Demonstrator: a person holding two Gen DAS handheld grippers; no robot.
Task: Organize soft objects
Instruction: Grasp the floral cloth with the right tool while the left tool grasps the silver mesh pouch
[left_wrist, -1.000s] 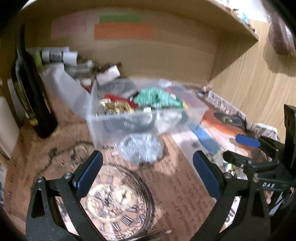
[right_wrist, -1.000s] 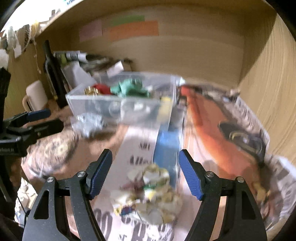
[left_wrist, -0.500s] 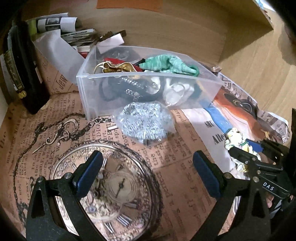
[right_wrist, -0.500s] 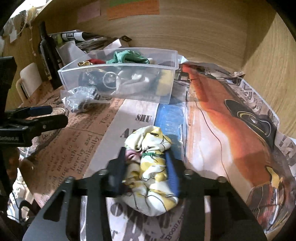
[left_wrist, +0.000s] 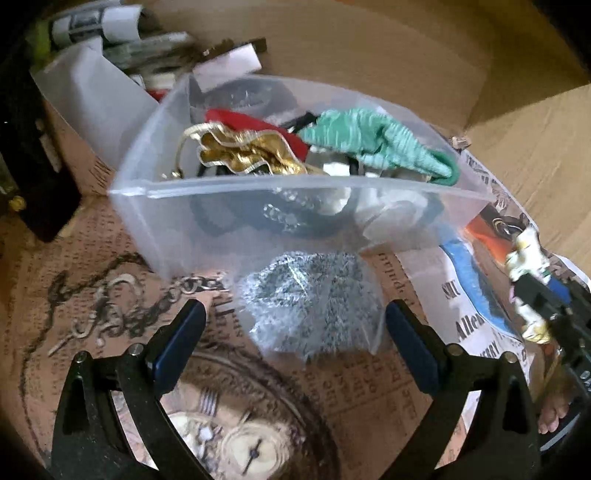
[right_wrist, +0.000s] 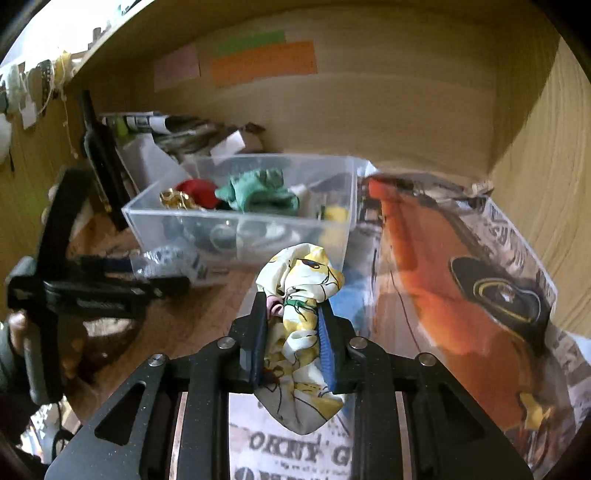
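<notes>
Cream-and-yellow printed fabric, a scrunchie (right_wrist: 300, 317) by the look of its gathers, is pinched between the closed jaws of the right gripper (right_wrist: 293, 336), lifted off the newspaper-print lining (right_wrist: 424, 280) and hanging just short of the clear plastic bin (right_wrist: 236, 229). It looks feather-light and limp; the loose ends flop above and below the pads, so a squeeze across the bunched middle, as now, seems the surest hold, and slipping is unlikely on such crumpled cloth. The bin already holds a green scrunchie (left_wrist: 376, 142), a gold one (left_wrist: 243, 155) and something red (left_wrist: 255, 125). The left gripper (left_wrist: 295, 339) hovers with jaws spread wide and empty, a silvery sparkly scrunchie in a clear bag (left_wrist: 310, 299) lying between its tips against the bin's front wall; that bag is likely slick, so I'd grip the lump inside. On the lining I can read "SHU" and "Alle", and near the right gripper "OKNY G"; the sticky notes (right_wrist: 262, 61) on the back wall are blank.
</notes>
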